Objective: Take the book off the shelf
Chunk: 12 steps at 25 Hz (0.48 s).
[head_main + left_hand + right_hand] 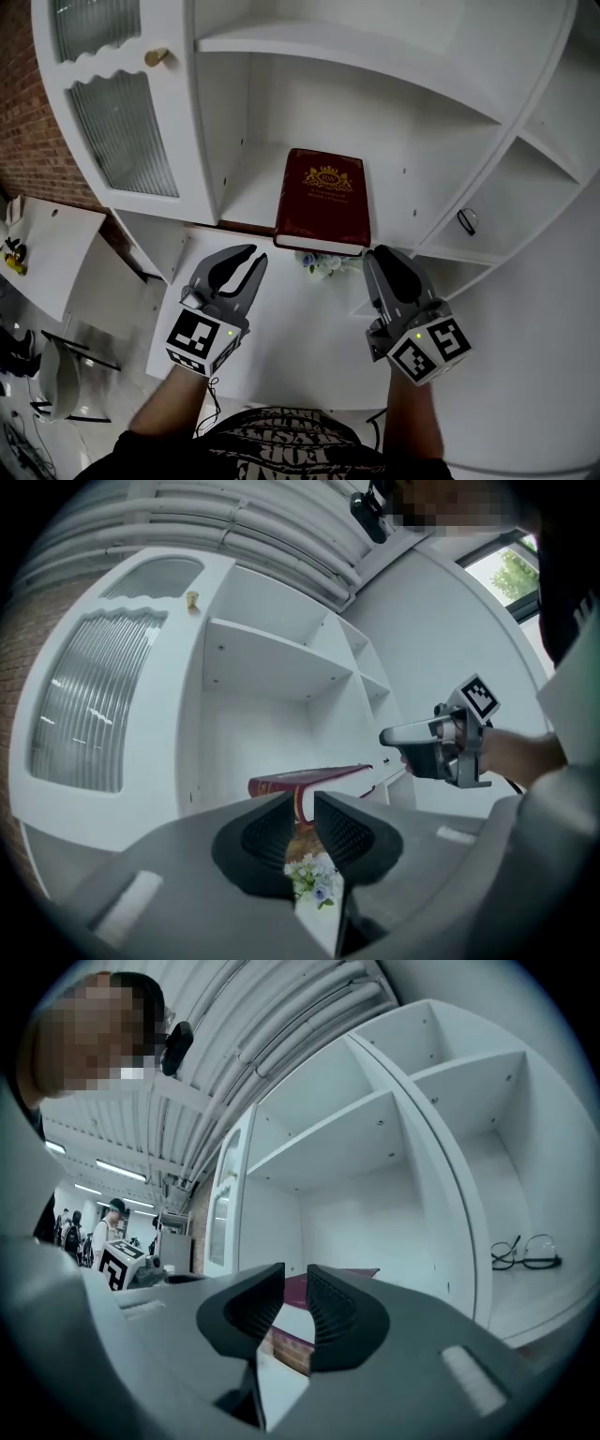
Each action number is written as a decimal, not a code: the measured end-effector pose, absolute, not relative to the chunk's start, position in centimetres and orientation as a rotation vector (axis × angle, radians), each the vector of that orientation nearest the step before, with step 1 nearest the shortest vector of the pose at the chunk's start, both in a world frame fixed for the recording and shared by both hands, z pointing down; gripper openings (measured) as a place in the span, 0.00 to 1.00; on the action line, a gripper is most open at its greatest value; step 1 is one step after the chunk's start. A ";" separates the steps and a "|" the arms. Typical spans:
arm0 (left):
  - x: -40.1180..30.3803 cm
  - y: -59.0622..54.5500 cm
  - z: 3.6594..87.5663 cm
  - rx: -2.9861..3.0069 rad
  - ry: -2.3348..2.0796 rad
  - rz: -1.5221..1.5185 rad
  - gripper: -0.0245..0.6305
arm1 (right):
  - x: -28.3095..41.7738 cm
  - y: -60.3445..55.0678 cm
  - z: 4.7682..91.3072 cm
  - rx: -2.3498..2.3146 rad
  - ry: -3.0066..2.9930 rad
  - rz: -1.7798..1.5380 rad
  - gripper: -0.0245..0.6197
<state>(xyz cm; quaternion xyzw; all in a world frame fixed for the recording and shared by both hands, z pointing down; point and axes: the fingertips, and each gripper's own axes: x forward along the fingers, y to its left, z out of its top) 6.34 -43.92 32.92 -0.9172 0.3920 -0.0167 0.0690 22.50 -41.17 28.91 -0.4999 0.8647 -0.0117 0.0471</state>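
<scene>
The left gripper has its jaws set narrowly apart, with nothing between them. Through the slit its own view shows only the pale page edge of the book further off. In the head view this gripper hovers short of the book's near left corner, apart from it.

The right gripper also shows a narrow gap and holds nothing. The book's dark red cover lies beyond its tips. From above, the right gripper sits just beside the book's near right corner. The left gripper view shows the right gripper a little above and to the right of the book, clear of it.

The book lies flat, cover up, with a gold crest facing the head camera. It rests on the middle shelf of a white cabinet, and its near end juts past the shelf's front edge.

Just under that overhanging end is a small bunch of pale flowers, also visible low in the left gripper's slit.

To the right of the book, past a curved divider, a pair of glasses lies in a side compartment.

To the left of the book hangs a door with ribbed glass and a gold knob. Further left is a brick wall.
</scene>
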 end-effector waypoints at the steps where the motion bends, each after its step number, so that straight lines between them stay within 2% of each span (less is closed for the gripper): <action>1: 6.7 -44.3 32.9 -2.769 1.177 -0.049 0.15 | 22.7 -41.8 28.9 -1.513 2.636 -0.053 0.19; 5: 8.0 -45.7 33.5 -2.797 1.160 -0.077 0.23 | 23.3 -44.3 29.2 -1.475 2.637 -0.146 0.31; 8: 8.7 -46.7 33.9 -2.790 1.164 -0.121 0.26 | 23.3 -45.9 29.5 -1.423 2.642 -0.243 0.47; 12: 9.2 -47.8 33.8 -2.795 1.160 -0.127 0.29 | 23.0 -47.9 29.9 -1.396 2.669 -0.329 0.57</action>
